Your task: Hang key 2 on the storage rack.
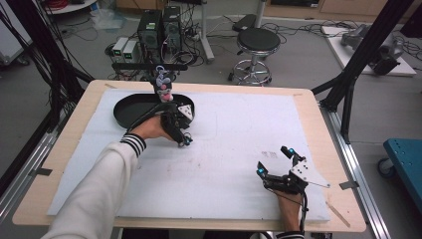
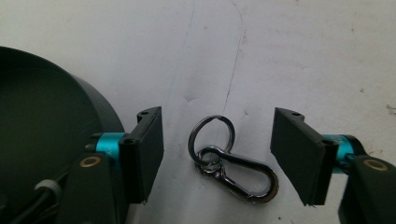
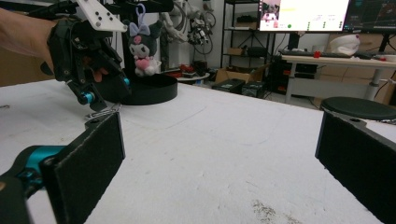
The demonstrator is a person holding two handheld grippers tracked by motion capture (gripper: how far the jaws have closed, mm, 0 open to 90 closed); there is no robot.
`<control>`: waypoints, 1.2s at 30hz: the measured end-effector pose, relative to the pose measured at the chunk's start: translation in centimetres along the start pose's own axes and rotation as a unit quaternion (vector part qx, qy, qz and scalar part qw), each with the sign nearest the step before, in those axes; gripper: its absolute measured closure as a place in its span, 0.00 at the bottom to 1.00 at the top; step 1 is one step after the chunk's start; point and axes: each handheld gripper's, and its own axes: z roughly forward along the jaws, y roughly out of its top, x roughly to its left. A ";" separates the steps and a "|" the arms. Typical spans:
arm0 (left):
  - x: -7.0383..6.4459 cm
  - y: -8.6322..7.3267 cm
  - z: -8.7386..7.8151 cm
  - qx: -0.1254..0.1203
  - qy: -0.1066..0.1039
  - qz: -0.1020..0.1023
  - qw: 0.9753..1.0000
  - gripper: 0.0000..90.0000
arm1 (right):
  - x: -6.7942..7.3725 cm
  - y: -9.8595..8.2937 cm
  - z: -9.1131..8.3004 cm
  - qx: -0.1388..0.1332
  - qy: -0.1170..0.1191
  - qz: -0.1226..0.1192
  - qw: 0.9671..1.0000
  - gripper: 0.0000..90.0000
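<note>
A metal key ring with a carabiner clip lies flat on the white mat, just right of a round black tray. My left gripper hangs over it, open, one jaw on either side, and touches nothing. In the high view the left gripper points down beside the tray. A small plush toy hangs from a black bar above the tray. Near the front right, my right gripper rests open with nothing in it. The right gripper view shows the plush toy and the key ring.
The mat covers most of a wooden table. A black stool and computer cases stand on the floor behind the table. Black frame posts rise at the right side.
</note>
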 end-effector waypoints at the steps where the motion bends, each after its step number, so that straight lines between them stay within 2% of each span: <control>1: 0.1 0.0 0.0 0.004 0.000 0.002 1.000 0.43 | 0.0 0.0 0.0 0.000 0.000 0.000 1.000 0.01; 16: 0.4 -0.2 0.5 0.013 -0.003 -0.005 1.000 0.54 | 0.0 0.0 0.0 -0.001 0.000 0.000 1.000 0.01; 36: 0.4 -0.3 -0.1 0.018 0.000 0.002 1.000 0.80 | 0.0 0.0 0.0 -0.001 0.000 0.001 1.000 0.01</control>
